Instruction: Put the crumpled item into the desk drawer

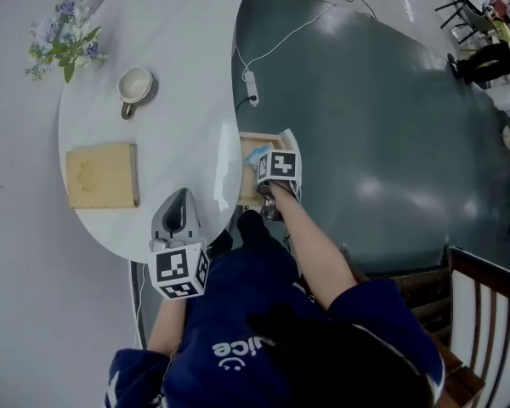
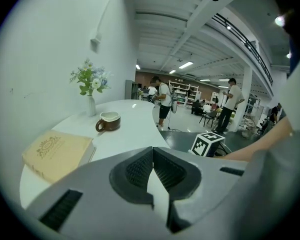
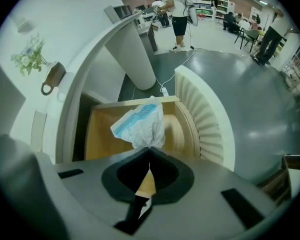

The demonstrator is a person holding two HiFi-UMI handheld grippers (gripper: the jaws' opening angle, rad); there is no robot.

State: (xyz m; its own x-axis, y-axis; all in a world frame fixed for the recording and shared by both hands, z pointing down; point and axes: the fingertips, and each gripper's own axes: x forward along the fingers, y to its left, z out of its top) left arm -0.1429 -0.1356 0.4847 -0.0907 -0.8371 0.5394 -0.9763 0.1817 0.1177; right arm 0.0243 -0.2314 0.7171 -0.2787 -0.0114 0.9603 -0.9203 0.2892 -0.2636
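Note:
The crumpled item (image 3: pixel 139 126) is a white and light-blue wad of paper. My right gripper (image 3: pixel 150 148) is shut on its lower edge and holds it over the open wooden drawer (image 3: pixel 102 134). In the head view the right gripper (image 1: pixel 263 172) hangs above the drawer (image 1: pixel 247 170) at the desk's right edge, with a bit of the blue wad (image 1: pixel 257 153) showing. My left gripper (image 1: pixel 178 209) is shut and empty over the white desk's (image 1: pixel 170 75) near edge; in its own view the left gripper (image 2: pixel 153 165) has its pads together.
On the desk lie a tan book (image 1: pixel 102 174), a brown cup (image 1: pixel 135 87) and a small vase of flowers (image 1: pixel 61 42). A ribbed white drawer front (image 3: pixel 207 114) borders the drawer's right side. A cable and power adapter (image 1: pixel 251 87) trail on the dark floor. A wooden chair (image 1: pixel 467 304) stands at the right.

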